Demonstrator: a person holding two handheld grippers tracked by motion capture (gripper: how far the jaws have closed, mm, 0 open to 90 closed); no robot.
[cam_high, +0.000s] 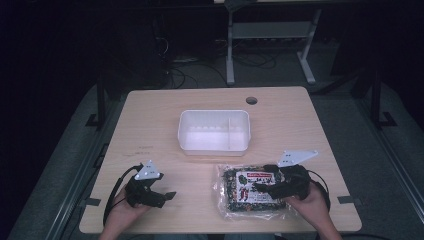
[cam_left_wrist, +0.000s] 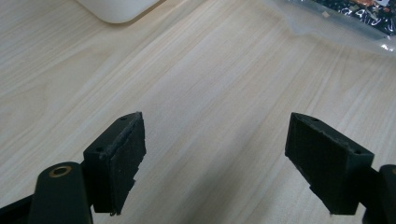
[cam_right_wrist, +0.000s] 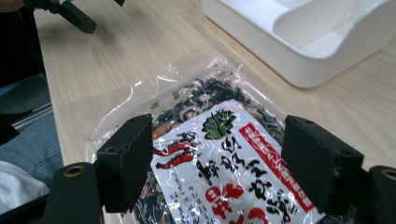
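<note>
The table (cam_high: 150, 125) lay broad and pale in front of me, with the white bin (cam_high: 214, 131) sitting empty near its middle, a thin divider splitting off its right end. Between the bin and my edge of the table, to the right, the clear packet of dried food (cam_high: 250, 192) lay flat, label up, its red and black printing readable through the crinkled film. From my right claw's own view the packet (cam_right_wrist: 224, 168) spread directly under the jaws, and the bin's wall (cam_right_wrist: 299, 65) rose just beyond it.

My right claw (cam_high: 261, 186) hovered over the packet with its jaws spread as wide as they go, one pad to each side of the label, holding nothing. I could not tell whether the pads were touching the film. My left claw (cam_high: 167, 196) sat well apart at the left, low over bare wood, jaws equally wide and empty; in its view (cam_left_wrist: 212, 163) there was only wood grain between the pads, with a corner of the packet far off at the top right.

I judged this to be the reach before the pick-up: the packet had not yet been grasped. The next move, as I saw it, called for lowering the right claw onto an edge of the slippery film, pinching firmly enough to hold it, then lifting and carrying it forward to the bin.
</note>
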